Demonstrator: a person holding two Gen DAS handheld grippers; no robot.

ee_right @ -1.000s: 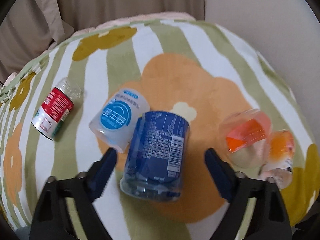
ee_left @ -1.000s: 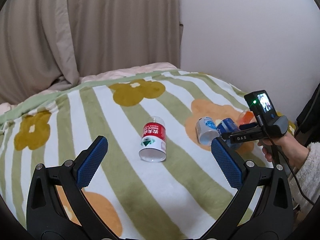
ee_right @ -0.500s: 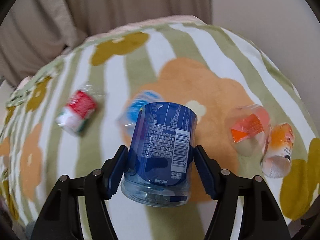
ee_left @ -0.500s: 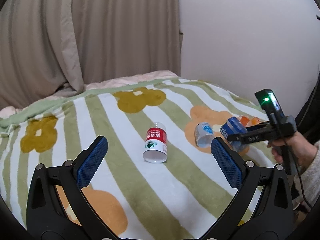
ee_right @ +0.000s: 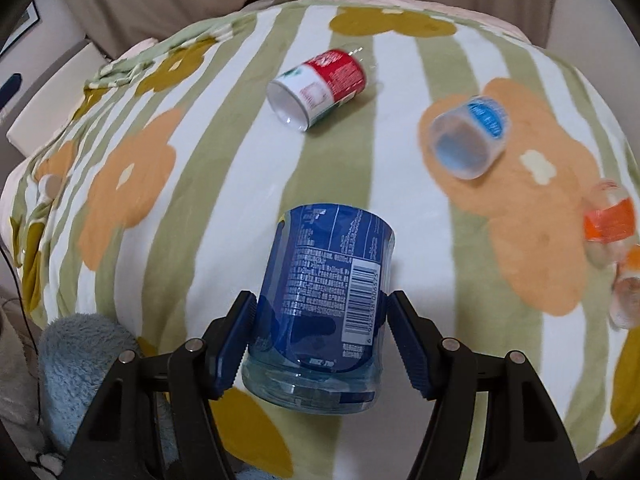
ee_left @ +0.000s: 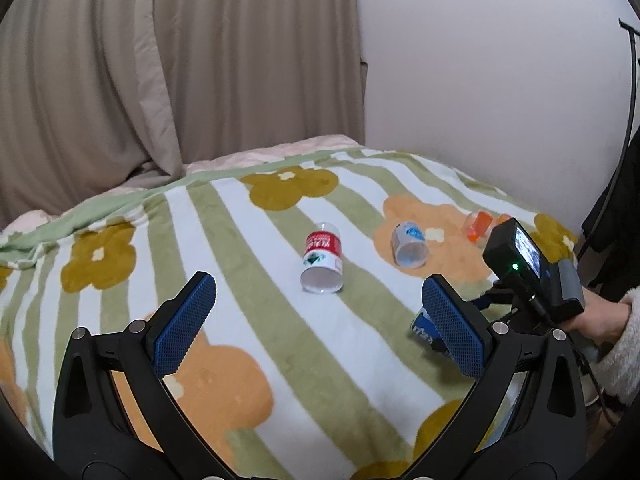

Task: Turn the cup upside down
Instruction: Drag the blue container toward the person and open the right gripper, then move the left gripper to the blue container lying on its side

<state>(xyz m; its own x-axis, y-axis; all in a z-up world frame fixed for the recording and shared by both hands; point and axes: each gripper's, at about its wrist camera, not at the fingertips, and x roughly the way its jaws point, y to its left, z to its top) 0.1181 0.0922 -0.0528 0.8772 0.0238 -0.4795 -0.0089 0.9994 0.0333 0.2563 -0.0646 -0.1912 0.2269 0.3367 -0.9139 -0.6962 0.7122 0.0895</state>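
Note:
My right gripper (ee_right: 320, 332) is shut on a dark blue labelled clear cup (ee_right: 324, 296) and holds it above the striped flower blanket (ee_right: 224, 184), its closed end pointing away from me. In the left wrist view that cup (ee_left: 425, 332) peeks out behind my right finger, with the right gripper's body and hand beside it. My left gripper (ee_left: 320, 324) is open and empty above the blanket's near part. A red-and-white cup (ee_left: 323, 258) lies on its side ahead of it, mouth towards me.
A clear cup with a light blue label (ee_right: 470, 142) lies on its side on an orange flower. Two orange-labelled cups (ee_right: 610, 224) lie at the right edge. A curtain (ee_left: 120, 80) and a white wall (ee_left: 480, 80) stand behind. A blue fluffy cloth (ee_right: 80, 356) lies at the near left.
My right gripper closed on the blue cup, lifted it off the blanket and carried it left and towards me. My left gripper pulled back and stayed open.

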